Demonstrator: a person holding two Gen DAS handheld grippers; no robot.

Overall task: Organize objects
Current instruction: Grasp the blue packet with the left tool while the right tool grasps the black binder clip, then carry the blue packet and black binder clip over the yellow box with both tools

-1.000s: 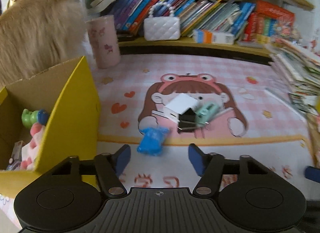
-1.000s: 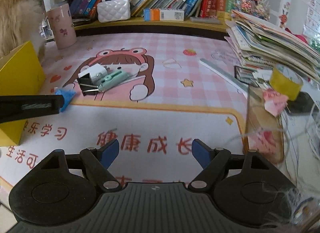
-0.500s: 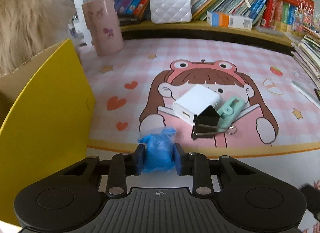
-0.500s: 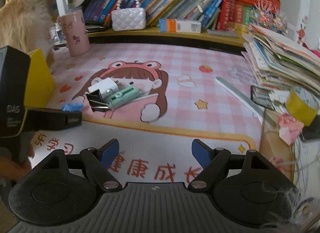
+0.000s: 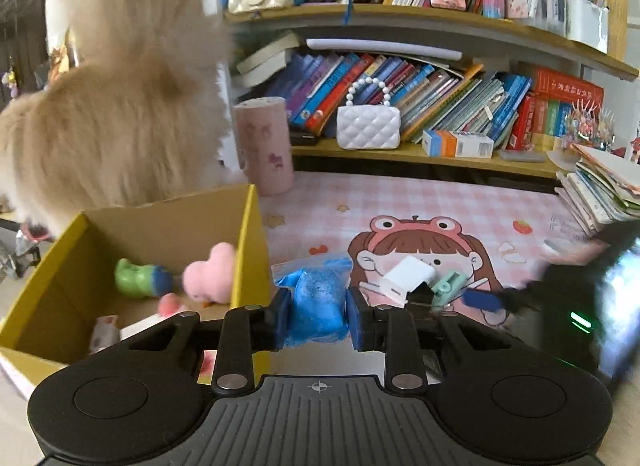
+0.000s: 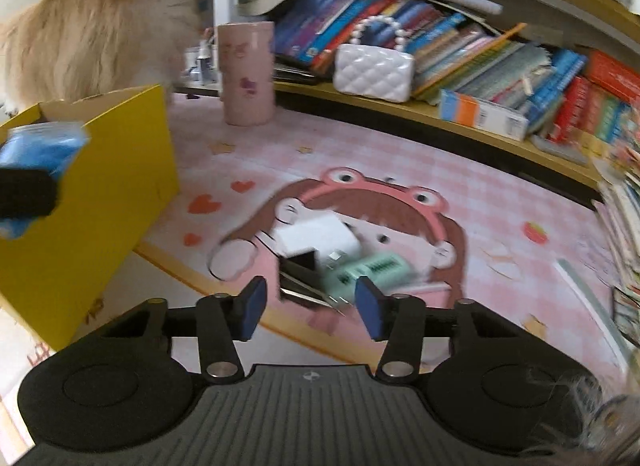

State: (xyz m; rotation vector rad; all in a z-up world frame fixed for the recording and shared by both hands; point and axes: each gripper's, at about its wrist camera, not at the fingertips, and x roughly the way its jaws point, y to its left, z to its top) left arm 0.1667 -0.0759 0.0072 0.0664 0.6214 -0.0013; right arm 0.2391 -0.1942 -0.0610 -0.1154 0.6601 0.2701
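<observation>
The left gripper (image 5: 316, 316) clamps a blue bag (image 5: 318, 306) between its pads, lifted clear of the mat so it can swing to the yellow box (image 5: 246, 246) just left of it, where toys already lie. The right gripper (image 6: 310, 308), its jaws having just been narrowing, stands part-open with nothing pressed, lined up on the black binder clip (image 6: 300, 280) just ahead, beside the white charger (image 6: 316, 238), apparently the next pick.

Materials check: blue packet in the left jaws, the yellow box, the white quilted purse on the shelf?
Blue packet: looks like thin clear plastic film over blue contents; crinkled, slightly glossy.
Yellow box: cardboard, with a matte yellow outside and raw brown inside.
White quilted purse: probably glossy faux leather or plastic; shiny puffed diamonds, bead handle.
</observation>
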